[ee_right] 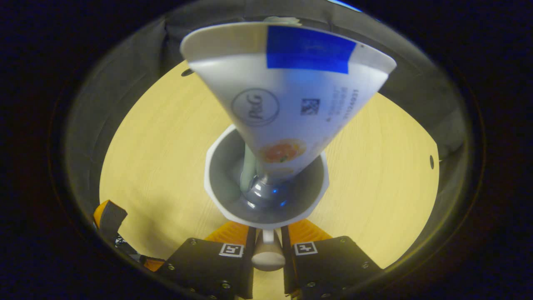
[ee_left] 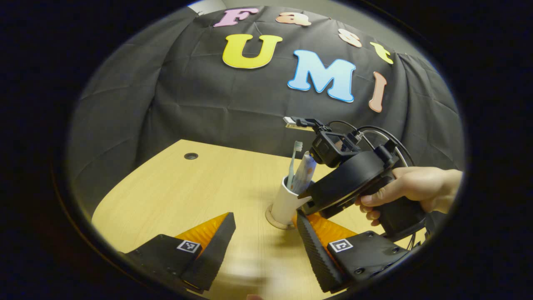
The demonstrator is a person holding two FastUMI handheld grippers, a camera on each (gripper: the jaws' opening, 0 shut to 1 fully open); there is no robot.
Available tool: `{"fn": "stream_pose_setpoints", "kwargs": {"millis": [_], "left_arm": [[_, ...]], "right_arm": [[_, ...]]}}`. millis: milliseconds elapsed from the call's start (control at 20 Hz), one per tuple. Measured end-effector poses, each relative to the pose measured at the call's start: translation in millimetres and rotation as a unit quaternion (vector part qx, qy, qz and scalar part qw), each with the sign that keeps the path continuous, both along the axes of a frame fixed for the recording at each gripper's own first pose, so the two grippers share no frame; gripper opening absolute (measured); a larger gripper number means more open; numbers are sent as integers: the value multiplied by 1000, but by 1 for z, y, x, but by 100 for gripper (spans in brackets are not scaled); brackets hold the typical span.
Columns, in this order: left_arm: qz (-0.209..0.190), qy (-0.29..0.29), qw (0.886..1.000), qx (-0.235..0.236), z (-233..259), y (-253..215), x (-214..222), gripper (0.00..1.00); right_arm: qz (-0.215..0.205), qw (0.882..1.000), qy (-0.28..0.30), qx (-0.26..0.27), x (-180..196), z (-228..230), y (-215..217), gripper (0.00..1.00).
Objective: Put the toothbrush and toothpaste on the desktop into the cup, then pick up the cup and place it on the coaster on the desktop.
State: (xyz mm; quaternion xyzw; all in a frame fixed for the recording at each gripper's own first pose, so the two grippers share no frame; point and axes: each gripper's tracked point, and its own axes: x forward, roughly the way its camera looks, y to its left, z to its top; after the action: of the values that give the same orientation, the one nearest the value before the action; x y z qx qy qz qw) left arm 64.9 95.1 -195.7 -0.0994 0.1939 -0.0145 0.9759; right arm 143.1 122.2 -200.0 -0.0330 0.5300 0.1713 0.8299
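I judge the task almost done. The toothbrush (ee_left: 296, 160) and the toothpaste (ee_left: 305, 173) already stand in the cup (ee_left: 286, 204), and the cup sits on the coaster (ee_left: 275, 221). What is left, I think, is only to let go.

In the left gripper view my left gripper (ee_left: 262, 243) is wide apart and holds nothing; the cup is at 1 o'clock from it. The right gripper view adds this: my right gripper (ee_right: 267, 250) is clamped on the cup's handle (ee_right: 268, 255) at 6 o'clock, and I look down inside the cup.
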Motion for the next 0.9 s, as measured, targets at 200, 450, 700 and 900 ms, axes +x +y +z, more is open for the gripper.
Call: {"fn": "stream_pose_setpoints", "kwargs": {"millis": [200, 450, 700, 900], "left_arm": [[2, -2, 1000, 3, 1, 4, -3, 96], [3, -11, 1000, 9, 10, 6, -2, 93], [-9, -31, 999, 27, 33, -8, 3, 96], [-19, -49, 998, 30, 57, -28, 6, 96]], "right_arm": [[-7, 1000, -8, 26, 1, 13, -1, 32], [-18, 998, -41, 54, -6, 47, -11, 50], [-51, 991, -81, 89, -22, 84, -37, 74], [-95, 983, -125, 99, -40, 114, -81, 76]]}}
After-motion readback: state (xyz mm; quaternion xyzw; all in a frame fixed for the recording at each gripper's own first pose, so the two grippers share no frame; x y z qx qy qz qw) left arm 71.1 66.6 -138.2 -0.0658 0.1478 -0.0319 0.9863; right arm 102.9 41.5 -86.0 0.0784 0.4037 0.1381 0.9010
